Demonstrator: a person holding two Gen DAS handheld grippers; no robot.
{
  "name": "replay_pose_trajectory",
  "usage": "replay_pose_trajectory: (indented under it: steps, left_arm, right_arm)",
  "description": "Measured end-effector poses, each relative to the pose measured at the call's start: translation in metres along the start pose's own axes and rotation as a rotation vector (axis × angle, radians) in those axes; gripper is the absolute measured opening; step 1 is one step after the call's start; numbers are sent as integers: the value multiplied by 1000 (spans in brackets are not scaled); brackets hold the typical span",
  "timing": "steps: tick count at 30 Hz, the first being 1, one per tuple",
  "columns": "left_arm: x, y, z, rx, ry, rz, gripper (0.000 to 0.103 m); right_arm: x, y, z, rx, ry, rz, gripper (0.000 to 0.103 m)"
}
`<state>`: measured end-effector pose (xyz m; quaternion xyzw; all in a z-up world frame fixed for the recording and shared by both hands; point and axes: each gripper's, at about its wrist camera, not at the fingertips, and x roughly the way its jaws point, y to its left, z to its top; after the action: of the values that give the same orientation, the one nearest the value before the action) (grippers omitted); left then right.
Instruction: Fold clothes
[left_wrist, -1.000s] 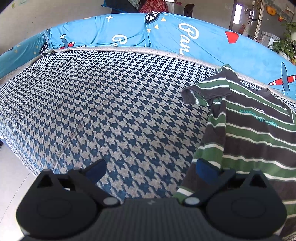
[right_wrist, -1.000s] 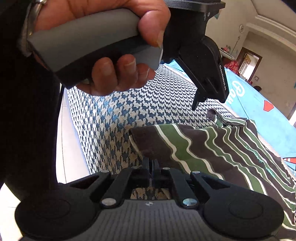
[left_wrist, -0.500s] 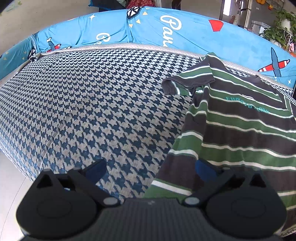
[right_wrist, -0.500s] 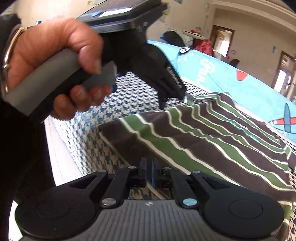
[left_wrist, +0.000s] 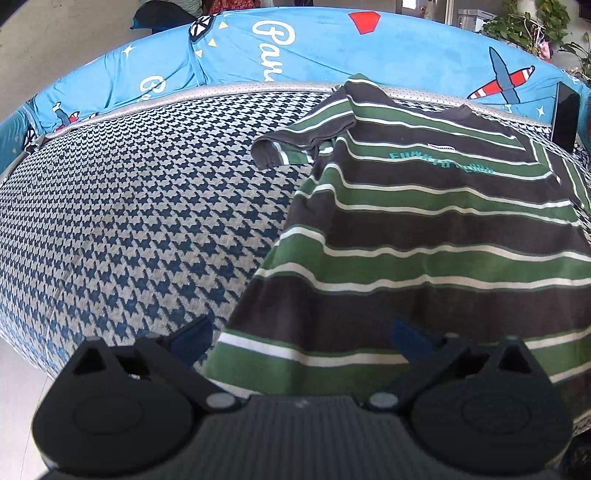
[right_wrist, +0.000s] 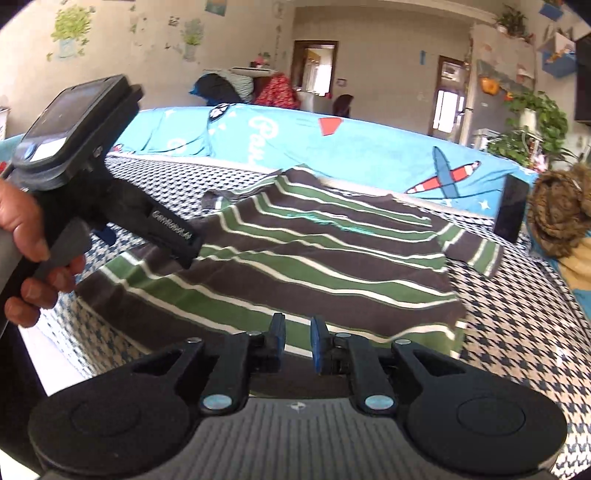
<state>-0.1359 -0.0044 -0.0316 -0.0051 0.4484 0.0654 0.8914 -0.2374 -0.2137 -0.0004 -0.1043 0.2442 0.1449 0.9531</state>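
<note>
On the houndstooth mat (left_wrist: 140, 221) a striped shirt (left_wrist: 424, 229) lies spread flat, collar toward the blue cover (left_wrist: 332, 48). Above its hem, the left gripper (left_wrist: 301, 338) hangs with jaws wide apart, holding nothing. The right gripper (right_wrist: 297, 341) has a narrow gap that is widening, nothing between its pads.

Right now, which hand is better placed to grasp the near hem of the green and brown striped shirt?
Left, probably. Its tongs are wide open with the striped shirt hem between them. The right tongs are only starting to open and pinch nothing.
</note>
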Motion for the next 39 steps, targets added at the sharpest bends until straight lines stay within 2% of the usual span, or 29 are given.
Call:
replay_pose_trajectory:
  steps: [6,9,16,19,25,27,29,30,35,39]
  left_arm:
    - [0,-14,-4,15,3,-13,103]
    - [0,-20,-7,18,5,-19,103]
    - [1,-31,-13,21,15,-24,103]
    - [2,-35,-15,22,21,-22,103]
    - [3,-36,-19,21,23,-18,103]
    - [3,-34,-20,9,26,-20,103]
    - [3,-33,-21,-4,28,-22,103]
    - [3,-32,-21,-10,29,-23,103]
    - [2,-31,-24,-26,28,-29,103]
    - [0,-29,-28,-39,34,-40,103]
  right_arm:
    - [-6,-46,-6,136,21,-162,14]
    - [-7,-66,-12,190,41,-211,15]
    - [2,-94,-25,297,106,-231,25]
    - [10,-99,-30,348,143,-203,28]
    - [18,-100,-34,372,150,-200,29]
    - [19,-99,-34,366,142,-194,25]
    - [19,-98,-33,361,134,-175,8]
    - [18,-97,-32,358,129,-169,6]
    - [5,-102,-29,407,97,-206,4]
    - [-13,-112,-29,456,99,-287,3]
